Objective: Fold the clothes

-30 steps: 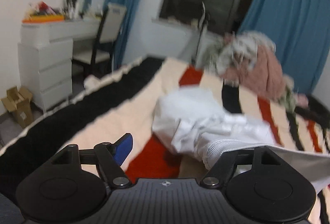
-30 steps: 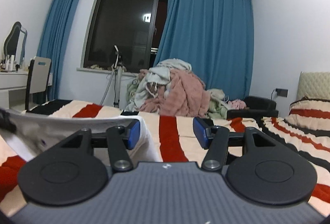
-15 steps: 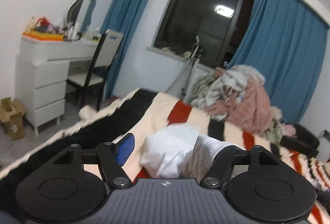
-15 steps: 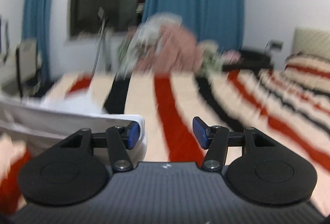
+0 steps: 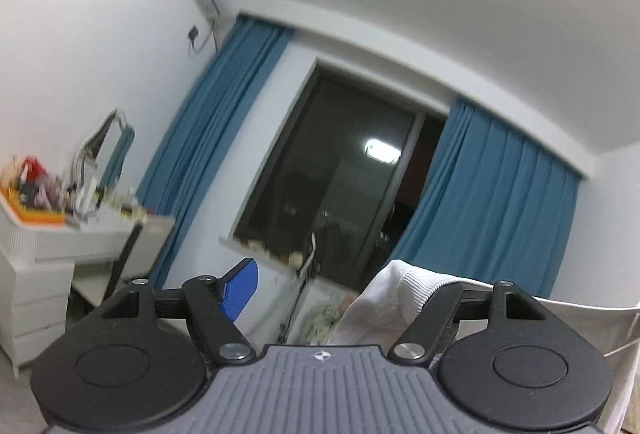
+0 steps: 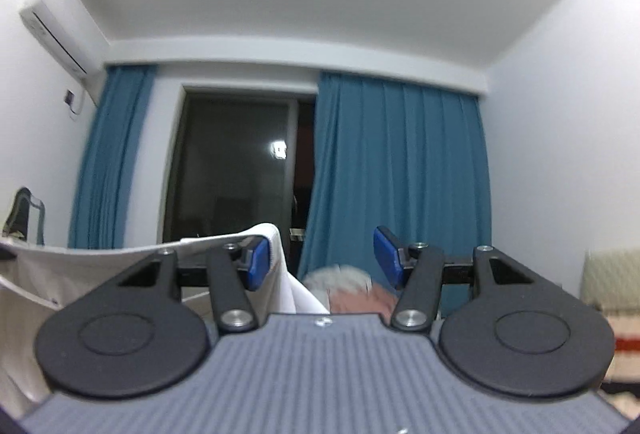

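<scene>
Both jaw pairs stand spread. The left gripper points level toward the window; the right gripper tilts upward. The white garment drapes each inner finger, unpinched, spanning between them.

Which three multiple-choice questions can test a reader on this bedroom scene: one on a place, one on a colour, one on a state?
1. In the right wrist view, where does the white ribbed cloth garment hang?
A. over the right gripper's left finger
B. on a curtain rail
C. on the floor

2. What colour are the long pleated fabric curtains?
A. red
B. blue
C. grey

3. How do the right gripper's jaws stand?
A. shut together
B. apart
C. out of view

Key: 1 A, the cloth drapes over that finger; 2 B, both hang blue beside the dark window; 3 B, a wide gap shows between the blue pads.
</scene>
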Tool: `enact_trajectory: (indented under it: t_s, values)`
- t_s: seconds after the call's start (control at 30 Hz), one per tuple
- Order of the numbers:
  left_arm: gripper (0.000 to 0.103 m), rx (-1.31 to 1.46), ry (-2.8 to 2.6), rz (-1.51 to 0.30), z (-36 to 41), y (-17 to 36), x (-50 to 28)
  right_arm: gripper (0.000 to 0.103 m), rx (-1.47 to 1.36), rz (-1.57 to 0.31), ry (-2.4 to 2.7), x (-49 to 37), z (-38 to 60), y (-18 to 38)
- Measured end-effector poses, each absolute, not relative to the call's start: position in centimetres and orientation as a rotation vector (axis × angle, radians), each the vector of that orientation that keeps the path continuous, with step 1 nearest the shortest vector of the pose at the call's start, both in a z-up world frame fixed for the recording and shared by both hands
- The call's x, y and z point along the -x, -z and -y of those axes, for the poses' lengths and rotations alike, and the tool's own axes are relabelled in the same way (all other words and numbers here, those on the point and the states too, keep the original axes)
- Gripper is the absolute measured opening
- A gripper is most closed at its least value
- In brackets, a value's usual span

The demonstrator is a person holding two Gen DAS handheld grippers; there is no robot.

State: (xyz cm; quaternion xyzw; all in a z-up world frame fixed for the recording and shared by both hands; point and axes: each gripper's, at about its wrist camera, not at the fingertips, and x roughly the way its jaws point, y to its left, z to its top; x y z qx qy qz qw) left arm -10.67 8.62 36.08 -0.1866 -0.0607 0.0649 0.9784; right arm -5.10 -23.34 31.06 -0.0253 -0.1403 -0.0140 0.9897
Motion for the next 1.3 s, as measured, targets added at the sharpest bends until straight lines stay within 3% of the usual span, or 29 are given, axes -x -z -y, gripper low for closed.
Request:
enact_trajectory:
  t_s: [0.33, 0.53, 0.9, 1.1, 1.3]
  values:
    - [0.076, 0.338, -0.118, 0.247, -8.9, -47.9, 16.9, 0.056, 0.08, 0.385, -0.039, 10.1, 22.3, -42.0]
    - [0.078, 0.342, -0.104, 0.225, -8.0, -48.8, 15.1, 0.056, 0.034, 0.331, -0.061, 9.1, 23.0, -43.8]
    - [0.081, 0.317, -0.061, -0.049, -6.7, -34.9, -4.0, 0.056, -0.011, 0.059, -0.031, -6.5, 25.4, -33.2]
    - [0.084, 0.234, -0.088, -0.123, -3.4, -26.9, -19.9, 0.056, -0.025, -0.036, 0.045, -21.0, 26.1, -26.4]
    - [0.087, 0.153, -0.106, -0.268, -2.0, -15.1, -40.6, 0.056, -0.048, -0.179, 0.138, -39.2, 26.7, -15.1]
